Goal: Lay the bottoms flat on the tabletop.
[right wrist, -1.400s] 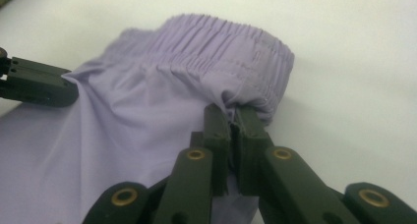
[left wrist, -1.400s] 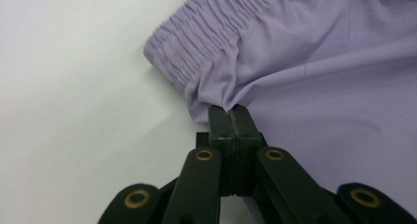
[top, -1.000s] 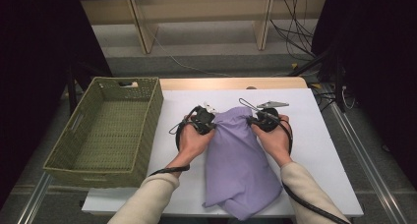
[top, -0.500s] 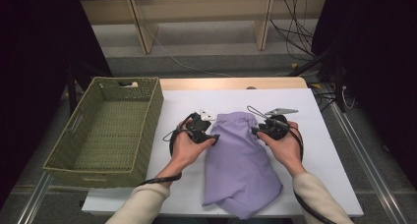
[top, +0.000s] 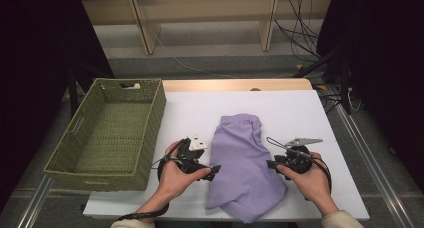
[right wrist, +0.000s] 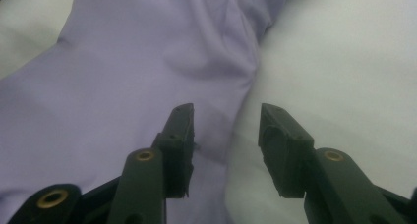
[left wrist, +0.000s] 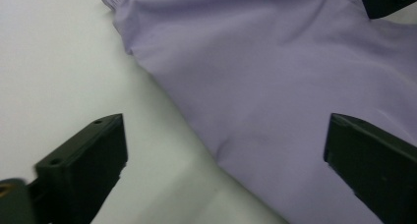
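Both grippers have drawn back from the far end of the lilac garment to its middle.
Left gripper: jaws just opened wide, empty. Right gripper: jaws half-open, just released. The garment lies flat on the white table beside the wicker basket.

Lilac garment: soft woven cloth, matt, smooth in the weave, with shallow creases across the middle and a gathered, finely ribbed band at the far end. Table: white top, matt and smooth, with a pale wooden strip along its far edge. Basket, at the left: olive-green woven fibre, coarse and rough, matt. Left gripper and right gripper: jaws of black moulded plastic, matt with a faint sheen, the right pair set with small brass-coloured metal rivets; a flat grey plate of dull metal or plastic rides on the right gripper. Shelving beyond the table: pale, matt wood.
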A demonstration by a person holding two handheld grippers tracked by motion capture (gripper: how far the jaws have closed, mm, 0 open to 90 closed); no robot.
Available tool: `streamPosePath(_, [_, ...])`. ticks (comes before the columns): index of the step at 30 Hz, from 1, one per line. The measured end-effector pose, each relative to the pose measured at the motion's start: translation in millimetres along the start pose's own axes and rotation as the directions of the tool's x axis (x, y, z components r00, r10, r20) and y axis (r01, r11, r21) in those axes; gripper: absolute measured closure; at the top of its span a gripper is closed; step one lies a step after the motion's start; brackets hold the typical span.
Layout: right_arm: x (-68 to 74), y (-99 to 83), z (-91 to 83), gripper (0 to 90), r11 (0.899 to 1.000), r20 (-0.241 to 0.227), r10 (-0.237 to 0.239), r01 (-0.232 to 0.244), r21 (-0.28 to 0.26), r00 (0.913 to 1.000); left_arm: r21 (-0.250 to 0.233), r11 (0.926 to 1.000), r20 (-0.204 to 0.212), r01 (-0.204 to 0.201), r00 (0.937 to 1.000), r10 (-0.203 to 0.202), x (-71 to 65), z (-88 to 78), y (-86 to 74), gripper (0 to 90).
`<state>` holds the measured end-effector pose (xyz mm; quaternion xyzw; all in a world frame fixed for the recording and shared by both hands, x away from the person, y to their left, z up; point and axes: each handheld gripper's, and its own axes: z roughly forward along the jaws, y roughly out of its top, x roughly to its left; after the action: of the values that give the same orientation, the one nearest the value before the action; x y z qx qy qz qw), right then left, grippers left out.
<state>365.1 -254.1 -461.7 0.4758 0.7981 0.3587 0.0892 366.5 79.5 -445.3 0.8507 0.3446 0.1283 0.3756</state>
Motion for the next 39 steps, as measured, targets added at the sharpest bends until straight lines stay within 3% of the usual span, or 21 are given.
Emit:
streamPosePath(5, [4.9,-9.5,-3.2,64.3,0.999,-0.020,-0.001,0.002,0.038,0.9998,0.009,0.9993,-0.015,-0.036,0.9992,0.036,-6.3,-8.0,-8.0,0.2])
streamPosePath(12, [8.3,-16.3,-3.5,73.5,0.995,-0.035,-0.010,0.013,0.099,0.9994,0.021,0.9965,-0.017,-0.081,0.9966,0.081,-15.3,-10.4,-14.9,13.4])
streamPosePath(18, [11.1,-15.4,-1.7,79.7,0.992,-0.033,-0.034,0.038,0.117,0.9989,0.007,0.9963,-0.039,-0.085,0.9956,0.085,-15.1,-11.7,-13.3,12.1])
streamPosePath(26, [13.9,-12.5,-5.7,88.3,0.995,-0.039,-0.044,0.047,0.086,0.9983,-0.030,0.9979,-0.045,-0.058,0.9974,0.056,-14.3,-13.7,-10.4,13.4])
streamPosePath(33, [34.3,-2.0,-7.9,88.9,0.996,-0.065,-0.085,0.086,0.012,0.9943,-0.076,0.9966,-0.013,-0.032,0.9994,0.031,-17.6,-15.4,0.1,21.4])
streamPosePath(35, [41.1,2.2,-6.7,88.8,0.994,-0.078,-0.113,0.112,-0.017,0.9906,-0.086,0.9959,-0.013,-0.027,0.9996,0.025,-18.4,-15.6,5.1,23.9])
streamPosePath(39, [57.2,5.7,1.8,88.9,0.988,-0.108,-0.156,0.154,-0.022,0.9819,-0.101,0.9947,-0.008,-0.022,0.9997,0.022,-20.3,-13.4,15.5,29.1])
